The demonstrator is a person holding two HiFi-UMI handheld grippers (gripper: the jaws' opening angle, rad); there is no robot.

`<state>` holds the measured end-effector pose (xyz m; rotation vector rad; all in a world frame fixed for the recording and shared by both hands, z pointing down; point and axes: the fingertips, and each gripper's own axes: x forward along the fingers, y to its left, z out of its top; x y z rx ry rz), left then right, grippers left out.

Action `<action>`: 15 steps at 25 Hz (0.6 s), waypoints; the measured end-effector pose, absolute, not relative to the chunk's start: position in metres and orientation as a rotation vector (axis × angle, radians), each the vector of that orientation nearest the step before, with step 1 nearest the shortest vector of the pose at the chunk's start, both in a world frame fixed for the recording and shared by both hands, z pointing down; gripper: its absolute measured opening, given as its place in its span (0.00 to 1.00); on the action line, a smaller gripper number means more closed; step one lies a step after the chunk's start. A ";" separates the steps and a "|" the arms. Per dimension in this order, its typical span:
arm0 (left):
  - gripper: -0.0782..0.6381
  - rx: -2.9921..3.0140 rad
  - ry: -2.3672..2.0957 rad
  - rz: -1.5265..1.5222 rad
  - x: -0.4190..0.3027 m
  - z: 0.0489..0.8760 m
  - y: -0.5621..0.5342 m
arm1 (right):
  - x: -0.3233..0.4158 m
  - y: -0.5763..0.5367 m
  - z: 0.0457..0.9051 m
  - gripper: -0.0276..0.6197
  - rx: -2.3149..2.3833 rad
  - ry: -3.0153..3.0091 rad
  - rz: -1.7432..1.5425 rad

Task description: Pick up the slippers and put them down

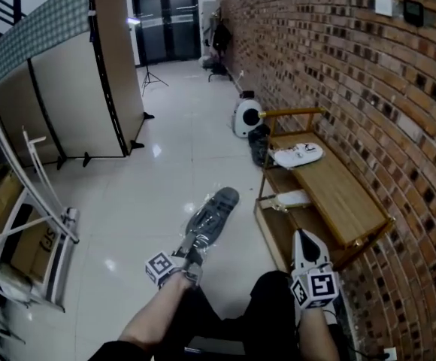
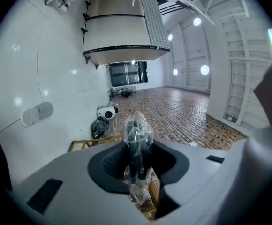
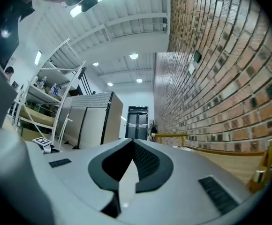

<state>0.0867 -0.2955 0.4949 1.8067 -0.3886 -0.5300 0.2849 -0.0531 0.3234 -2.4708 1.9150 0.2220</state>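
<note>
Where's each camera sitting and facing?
Head view: on the head, tilted down at the wooden rack; legs, left gripper, right gripper show.
Left gripper view: on it, rolled sideways, facing the rack past its bagged slipper.
Right gripper view: on it, facing the far door along the brick wall; shut jaws.
Shared: all see the rack.

- slipper: near end hidden behind the left gripper; in the left gripper view its lower part drops behind the jaws
- arms: cut off by the bottom edge
- rack: cut off at the left edge
- pale thing under the bench top: partly hidden, unclear what it is
- dark heap by the bench: too small to tell
</note>
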 end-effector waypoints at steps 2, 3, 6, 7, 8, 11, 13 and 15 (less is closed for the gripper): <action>0.27 1.812 -0.425 -0.547 0.071 0.494 -0.307 | 0.274 -0.072 0.326 0.06 -2.445 1.951 0.201; 0.27 1.819 -0.437 -0.558 0.063 0.493 -0.311 | 0.269 -0.081 0.329 0.06 -2.432 1.966 0.189; 0.27 1.829 -0.459 -0.625 0.050 0.486 -0.320 | 0.266 -0.105 0.334 0.06 -2.398 2.032 0.190; 0.27 1.833 -0.473 -0.655 0.046 0.483 -0.325 | 0.267 -0.114 0.334 0.06 -2.388 2.056 0.194; 0.27 1.838 -0.493 -0.681 0.041 0.481 -0.330 | 0.267 -0.123 0.333 0.06 -2.377 2.078 0.194; 0.27 1.830 -0.542 -0.741 0.016 0.473 -0.341 | 0.252 -0.149 0.334 0.06 -2.304 2.155 0.198; 0.27 1.817 -0.553 -0.793 -0.003 0.464 -0.346 | 0.237 -0.163 0.332 0.06 -2.258 2.197 0.199; 0.27 1.817 -0.579 -0.825 -0.021 0.459 -0.349 | 0.222 -0.176 0.333 0.06 -2.216 2.235 0.200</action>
